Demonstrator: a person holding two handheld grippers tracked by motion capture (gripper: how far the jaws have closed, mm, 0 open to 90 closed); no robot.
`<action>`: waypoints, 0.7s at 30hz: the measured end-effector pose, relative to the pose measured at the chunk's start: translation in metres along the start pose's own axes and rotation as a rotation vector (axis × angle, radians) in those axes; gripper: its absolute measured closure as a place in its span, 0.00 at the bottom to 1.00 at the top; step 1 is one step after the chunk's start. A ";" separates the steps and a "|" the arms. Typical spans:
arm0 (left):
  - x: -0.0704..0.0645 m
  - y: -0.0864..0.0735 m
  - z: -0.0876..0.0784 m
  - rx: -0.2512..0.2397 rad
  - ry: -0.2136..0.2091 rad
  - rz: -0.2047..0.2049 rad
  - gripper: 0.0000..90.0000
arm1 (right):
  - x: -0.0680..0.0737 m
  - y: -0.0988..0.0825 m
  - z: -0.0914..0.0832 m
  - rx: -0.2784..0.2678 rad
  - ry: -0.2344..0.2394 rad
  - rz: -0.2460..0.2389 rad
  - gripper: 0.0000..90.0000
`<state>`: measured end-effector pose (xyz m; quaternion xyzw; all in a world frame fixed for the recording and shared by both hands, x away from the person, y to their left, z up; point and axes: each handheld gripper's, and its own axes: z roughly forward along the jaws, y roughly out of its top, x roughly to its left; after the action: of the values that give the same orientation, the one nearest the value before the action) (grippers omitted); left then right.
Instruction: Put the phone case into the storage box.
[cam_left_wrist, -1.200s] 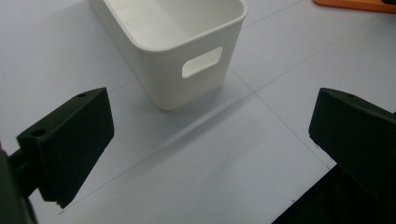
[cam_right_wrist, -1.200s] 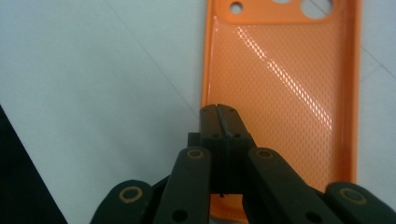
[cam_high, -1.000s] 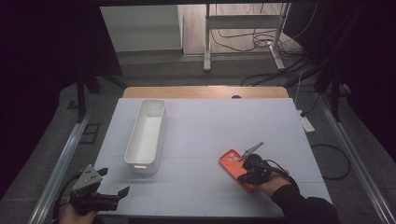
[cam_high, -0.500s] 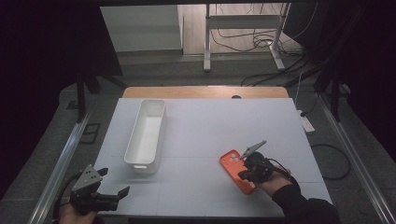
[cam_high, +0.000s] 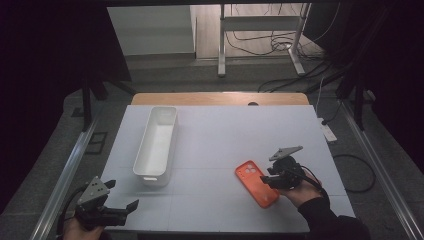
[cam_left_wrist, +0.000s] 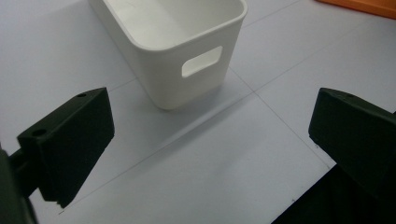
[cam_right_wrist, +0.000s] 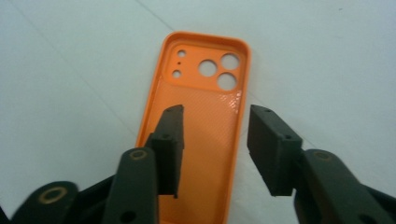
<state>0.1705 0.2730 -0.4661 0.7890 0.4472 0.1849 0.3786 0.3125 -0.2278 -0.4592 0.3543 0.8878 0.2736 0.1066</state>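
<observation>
the white table (cam_high: 220, 135) lay under both your claws. the white bin (cam_high: 156, 144) stood ahead of your left gripper (cam_left_wrist: 210, 140), whose jaws gaped apart on nothing. the orange phone case (cam_right_wrist: 201, 121) lay flat beneath your right gripper (cam_right_wrist: 212, 140), hollow side up; those jaws had just been opening and pressed on nothing. you would have done best lifting straight off, not dragging its rim.

The table (cam_high: 215, 135) lies bare between the white bin (cam_high: 156, 145) on the left and the orange phone case (cam_high: 256, 183) on the right, well apart. The far half seems free too, though the edges are dim.
</observation>
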 end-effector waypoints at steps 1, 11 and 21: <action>0.000 0.000 0.000 0.000 0.000 0.000 0.01 | -0.002 0.000 -0.001 -0.008 -0.004 0.009 0.54; 0.001 0.000 0.000 0.002 -0.005 -0.006 0.01 | -0.010 -0.001 0.000 -0.070 -0.059 0.081 0.01; 0.003 0.000 0.000 0.001 -0.019 -0.018 0.01 | -0.017 -0.006 0.003 -0.081 -0.057 0.110 0.00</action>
<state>0.1722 0.2754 -0.4666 0.7870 0.4506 0.1736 0.3841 0.3225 -0.2417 -0.4646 0.4056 0.8518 0.3047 0.1308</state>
